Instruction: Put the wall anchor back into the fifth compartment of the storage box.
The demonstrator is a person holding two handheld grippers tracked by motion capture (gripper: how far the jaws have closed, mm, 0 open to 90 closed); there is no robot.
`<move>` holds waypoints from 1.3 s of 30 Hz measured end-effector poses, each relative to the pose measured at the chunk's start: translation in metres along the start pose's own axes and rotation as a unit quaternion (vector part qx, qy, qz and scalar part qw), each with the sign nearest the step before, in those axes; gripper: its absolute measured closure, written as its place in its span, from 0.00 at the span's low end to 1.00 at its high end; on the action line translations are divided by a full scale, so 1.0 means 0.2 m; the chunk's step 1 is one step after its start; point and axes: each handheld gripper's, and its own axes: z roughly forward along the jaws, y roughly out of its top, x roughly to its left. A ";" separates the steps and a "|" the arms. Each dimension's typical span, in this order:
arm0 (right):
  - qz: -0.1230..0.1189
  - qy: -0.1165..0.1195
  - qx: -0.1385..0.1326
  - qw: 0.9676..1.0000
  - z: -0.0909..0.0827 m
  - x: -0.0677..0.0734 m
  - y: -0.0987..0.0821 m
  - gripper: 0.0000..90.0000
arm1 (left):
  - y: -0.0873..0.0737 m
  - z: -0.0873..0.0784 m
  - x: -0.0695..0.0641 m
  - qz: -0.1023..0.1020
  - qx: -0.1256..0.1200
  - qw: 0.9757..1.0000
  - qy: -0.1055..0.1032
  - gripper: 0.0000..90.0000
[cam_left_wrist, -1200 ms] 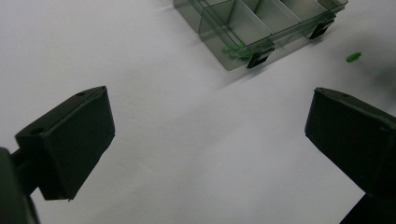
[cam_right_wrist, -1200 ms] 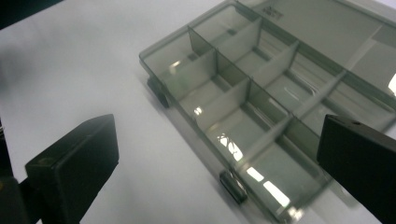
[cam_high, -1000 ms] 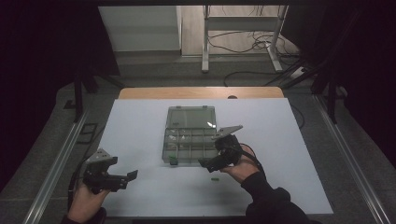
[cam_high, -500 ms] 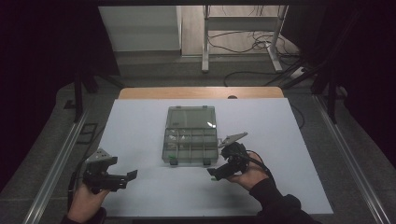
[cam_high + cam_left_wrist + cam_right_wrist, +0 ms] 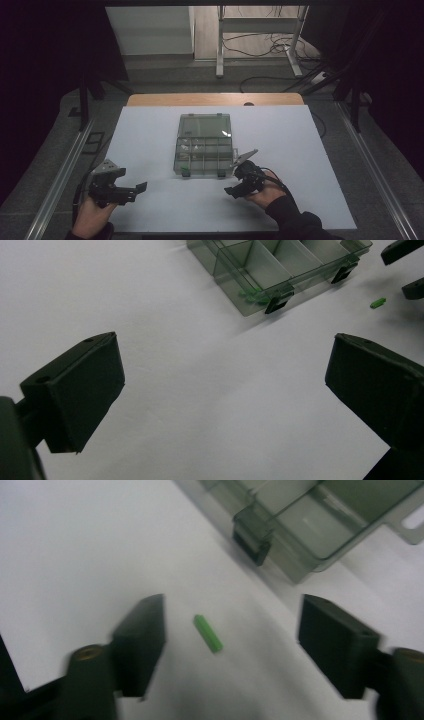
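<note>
A clear compartment box (image 5: 204, 150) lies open in the middle of the white table, its lid folded back. A small green peg (image 5: 208, 634) lies on the table just off the box's near right corner (image 5: 255, 535). My right gripper (image 5: 232, 191) hangs low over that peg. Its jaws (image 5: 232, 625) have just been closing; the peg lies between them, untouched by either pad. My left gripper (image 5: 136, 190) rests at the front left with its jaws (image 5: 225, 375) wide apart over bare table. The left gripper view also shows the peg (image 5: 378, 303), the right gripper (image 5: 405, 267) and the box (image 5: 280, 265).
Several green bits lie in the box's near left compartment (image 5: 252, 292). Two black latches (image 5: 277, 302) stick out from the box's front wall. The white sheet (image 5: 150, 140) covers the table up to a wooden strip (image 5: 215, 99) at the back. Metal rails run along both sides.
My right gripper has come away from the box's front right corner, toward the near edge and down to the table, and its jaws have narrowed. The left gripper has stayed put.
</note>
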 end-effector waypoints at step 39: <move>-0.031 0.017 0.003 0.999 0.01 0.03 0.02 0.94 | 0.00 0.00 0.00 -0.004 0.002 1.000 0.002 0.05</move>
